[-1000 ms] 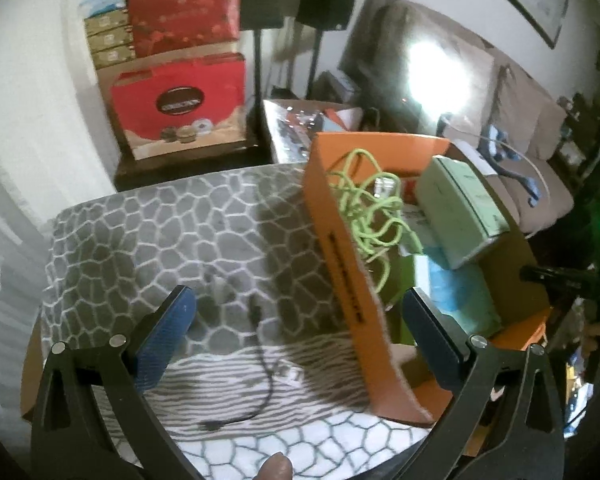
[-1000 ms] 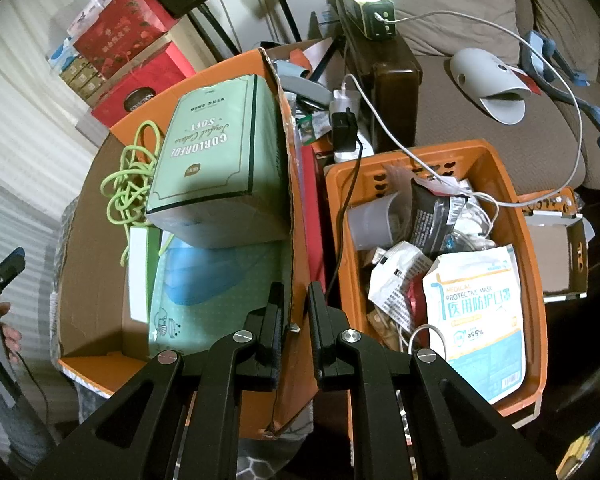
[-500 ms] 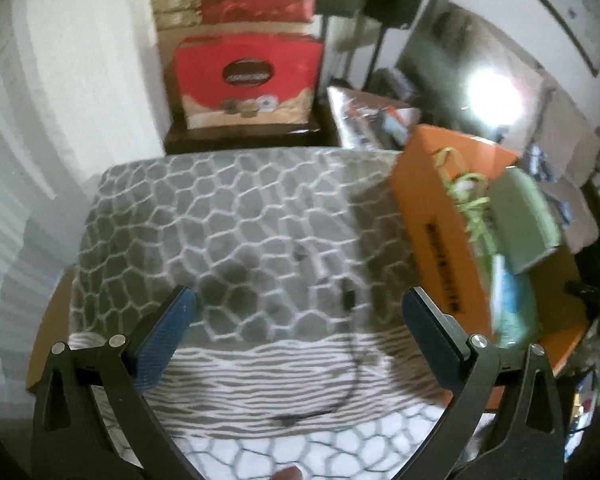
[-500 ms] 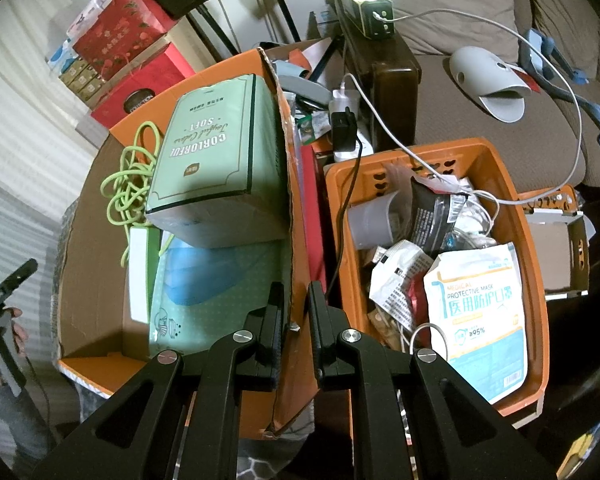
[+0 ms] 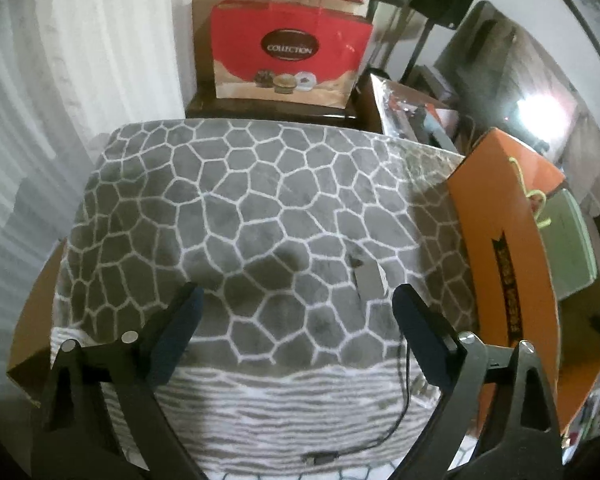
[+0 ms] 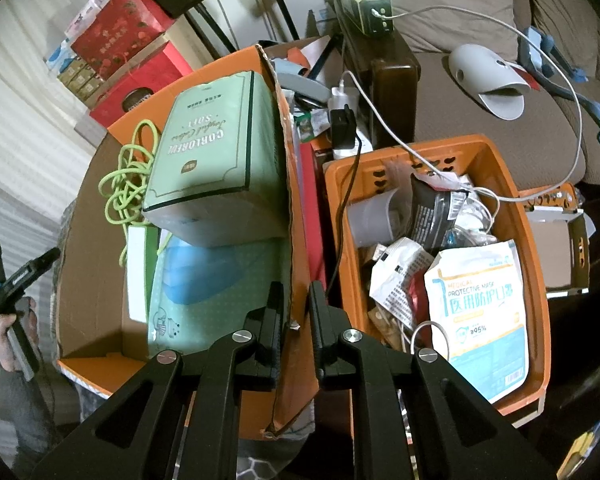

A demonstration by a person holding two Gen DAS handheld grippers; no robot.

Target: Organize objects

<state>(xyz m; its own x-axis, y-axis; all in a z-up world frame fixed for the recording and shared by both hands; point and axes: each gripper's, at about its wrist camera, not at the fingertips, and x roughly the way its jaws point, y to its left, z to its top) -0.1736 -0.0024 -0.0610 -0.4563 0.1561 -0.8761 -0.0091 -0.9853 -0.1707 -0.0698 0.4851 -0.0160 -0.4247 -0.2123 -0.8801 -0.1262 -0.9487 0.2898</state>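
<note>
My left gripper (image 5: 298,294) hangs over a grey honeycomb blanket (image 5: 260,200); its jaws are closing and nothing is between them. A small grey adapter (image 5: 370,282) lies just inside the right finger, and its black cable (image 5: 404,392) trails toward the bottom edge. My right gripper (image 6: 296,300) is shut on the side wall of the orange cardboard box (image 6: 294,216). In that box are a green tissue box (image 6: 216,152), a lime cord (image 6: 128,176) and a blue mask pack (image 6: 216,276). A hand holds the left gripper (image 6: 20,276) at the far left.
An orange plastic basket (image 6: 534,240) full of mask packs and cables stands right of the box. Beyond it is a brown sofa (image 6: 460,120) with a white slipper. Red gift bags (image 5: 288,56) sit behind the blanket, and the orange box (image 5: 500,220) borders it on the right.
My left gripper swung left and down from the orange box to over the blanket, and its jaws narrowed a little. The right gripper kept its grip and place.
</note>
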